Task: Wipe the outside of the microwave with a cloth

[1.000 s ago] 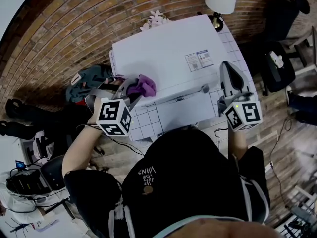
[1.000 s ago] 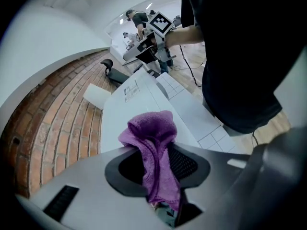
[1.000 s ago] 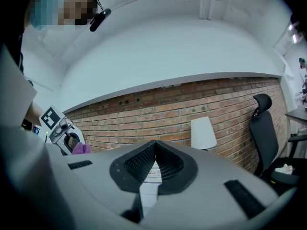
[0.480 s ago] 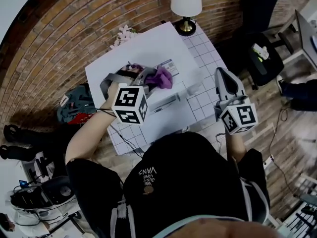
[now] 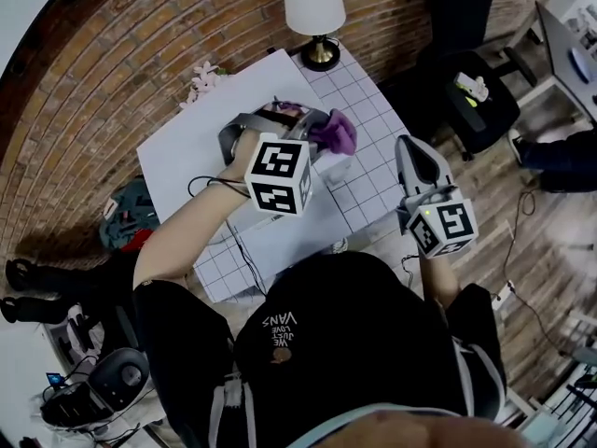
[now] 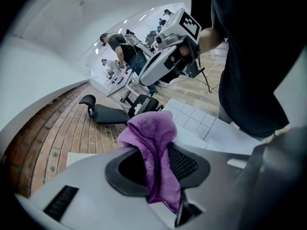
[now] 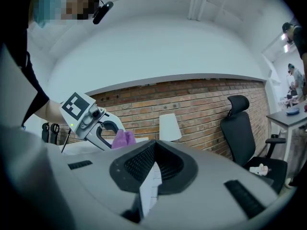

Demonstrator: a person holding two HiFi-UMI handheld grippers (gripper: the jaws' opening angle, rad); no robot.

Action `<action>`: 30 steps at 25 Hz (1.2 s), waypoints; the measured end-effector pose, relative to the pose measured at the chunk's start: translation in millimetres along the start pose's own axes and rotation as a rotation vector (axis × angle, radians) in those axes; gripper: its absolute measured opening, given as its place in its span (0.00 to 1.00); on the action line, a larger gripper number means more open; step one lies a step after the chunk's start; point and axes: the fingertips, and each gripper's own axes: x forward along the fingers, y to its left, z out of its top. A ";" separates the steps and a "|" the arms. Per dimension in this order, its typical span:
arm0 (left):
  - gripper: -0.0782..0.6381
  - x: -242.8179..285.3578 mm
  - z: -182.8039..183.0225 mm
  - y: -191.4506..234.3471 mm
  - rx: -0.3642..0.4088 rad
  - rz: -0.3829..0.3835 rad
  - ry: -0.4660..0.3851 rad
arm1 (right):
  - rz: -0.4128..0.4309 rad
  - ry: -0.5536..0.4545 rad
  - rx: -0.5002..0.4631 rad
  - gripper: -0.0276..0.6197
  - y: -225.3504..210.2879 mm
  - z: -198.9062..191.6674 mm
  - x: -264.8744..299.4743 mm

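The white microwave (image 5: 191, 143) stands on a white tiled table (image 5: 359, 87). My left gripper (image 5: 325, 136) is shut on a purple cloth (image 5: 336, 131) and holds it at the microwave's right edge. In the left gripper view the cloth (image 6: 152, 133) hangs folded between the pads. In the right gripper view the left gripper (image 7: 103, 128) and the cloth (image 7: 123, 139) show at a distance. My right gripper (image 5: 408, 152) hovers off the table's right edge, apart from the microwave. Its jaws (image 7: 154, 150) are shut on nothing.
A table lamp (image 5: 312, 7) stands at the table's far corner. Pink flowers (image 5: 203, 77) lie behind the microwave. A black office chair (image 5: 476, 91) is at the right and a backpack (image 5: 126, 217) on the floor at the left. A cable (image 5: 244, 259) hangs in front of the microwave.
My left gripper has carried the cloth from the microwave's front left corner across its top to the right edge. The right gripper has kept its place beside the table.
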 end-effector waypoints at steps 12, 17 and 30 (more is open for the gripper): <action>0.30 -43.5 11.8 20.5 -0.159 0.169 -0.195 | 0.025 -0.019 -0.025 0.04 33.3 7.0 3.4; 0.30 -114.7 -23.6 12.0 -0.340 0.321 -0.313 | 0.113 -0.038 -0.029 0.04 92.3 13.2 18.4; 0.30 -280.9 -177.9 -125.0 -0.739 0.636 -0.307 | 0.387 -0.038 -0.052 0.04 293.2 3.4 51.3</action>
